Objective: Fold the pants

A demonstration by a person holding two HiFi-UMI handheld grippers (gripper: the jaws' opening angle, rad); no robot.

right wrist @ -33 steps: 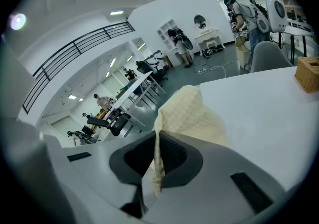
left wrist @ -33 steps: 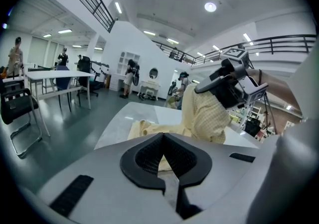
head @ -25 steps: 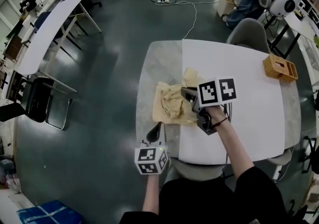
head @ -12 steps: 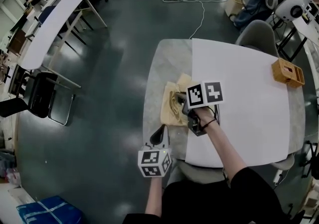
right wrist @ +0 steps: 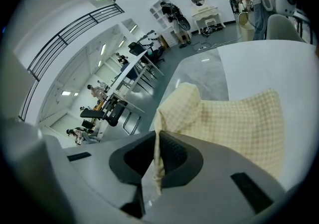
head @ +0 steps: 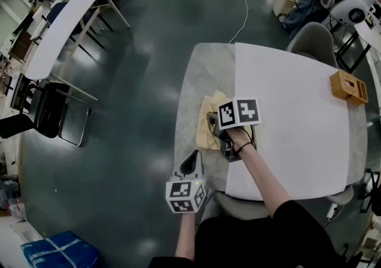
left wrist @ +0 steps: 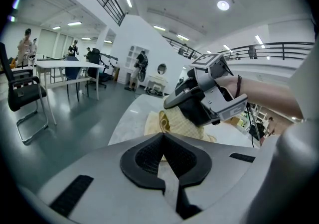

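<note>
The pale yellow checked pants [head: 205,131] lie bunched near the left edge of the table [head: 202,70]. My right gripper [head: 215,122] is over them, shut on a fold of the fabric. In the right gripper view the cloth [right wrist: 239,123] runs up out of the closed jaws [right wrist: 157,138]. My left gripper [head: 191,163] hovers off the table's near left corner, apart from the pants, with its jaws together and nothing between them [left wrist: 163,136]. In the left gripper view the right gripper [left wrist: 204,101] sits on top of the pants [left wrist: 182,124].
A white sheet [head: 292,118] covers most of the table. A small wooden box [head: 349,87] stands at its far right edge. Grey chairs stand at the far side [head: 311,39] and the near side [head: 238,206]. A long white table [head: 59,28] and a black chair [head: 50,115] stand to the left.
The right gripper has sunk and drawn the held fabric toward the near left. The pants now look narrower and more gathered. The left gripper has barely shifted.
</note>
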